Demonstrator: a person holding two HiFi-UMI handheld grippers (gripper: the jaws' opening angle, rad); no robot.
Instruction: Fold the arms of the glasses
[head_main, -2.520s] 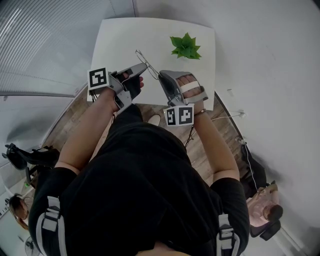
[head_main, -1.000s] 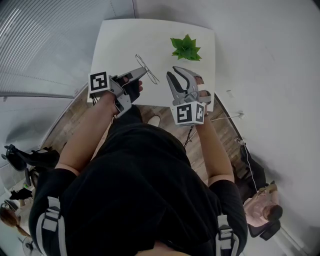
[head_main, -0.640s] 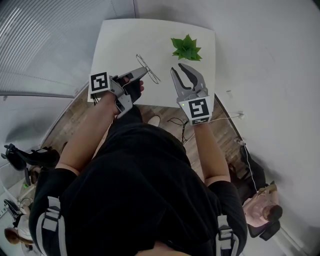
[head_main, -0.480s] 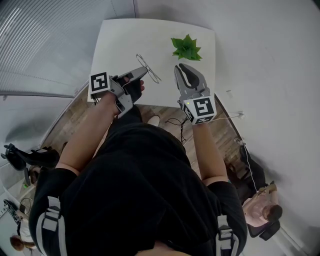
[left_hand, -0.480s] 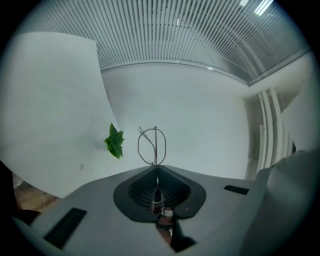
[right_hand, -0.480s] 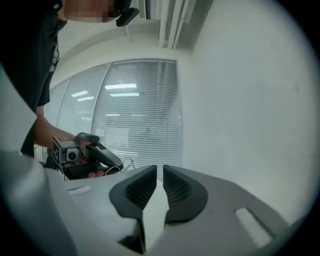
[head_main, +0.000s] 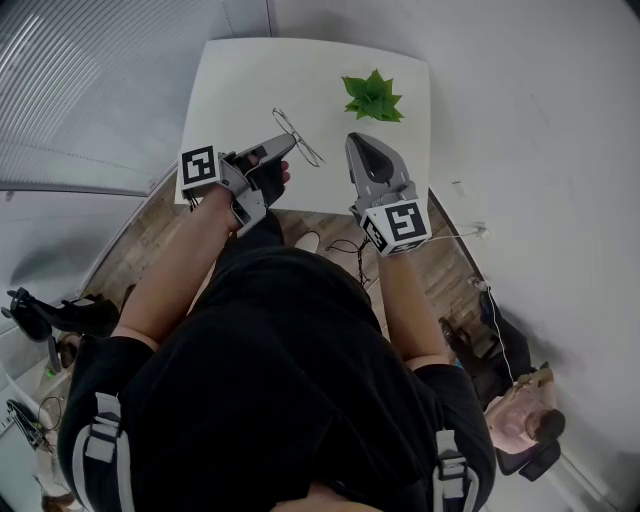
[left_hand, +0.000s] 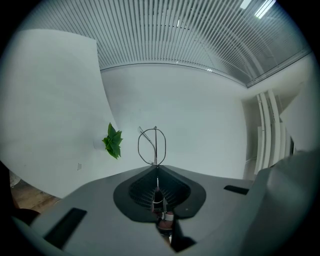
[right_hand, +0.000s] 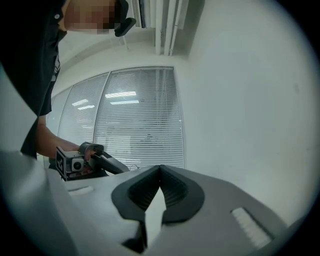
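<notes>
Thin wire-framed glasses (head_main: 304, 150) hang in the air over the near edge of the white table (head_main: 240, 80). My left gripper (head_main: 288, 141) is shut on them at one end. In the left gripper view a round lens rim (left_hand: 152, 146) stands upright just past the closed jaw tips (left_hand: 156, 169). My right gripper (head_main: 358, 142) is to the right of the glasses, apart from them. Its jaws have just been closing and now meet with nothing between them (right_hand: 160, 169). The left gripper (right_hand: 95, 161) also shows in the right gripper view.
A small green plant (head_main: 372, 95) sits on the table at the far right, also seen as the plant (left_hand: 112, 141) in the left gripper view. Window blinds run along the left. Wooden floor (head_main: 400, 300) shows below the table edge.
The right gripper has rolled about its axis, its jaws have gone from wide open to shut, and it has drifted slightly. The left gripper and the glasses stay put.
</notes>
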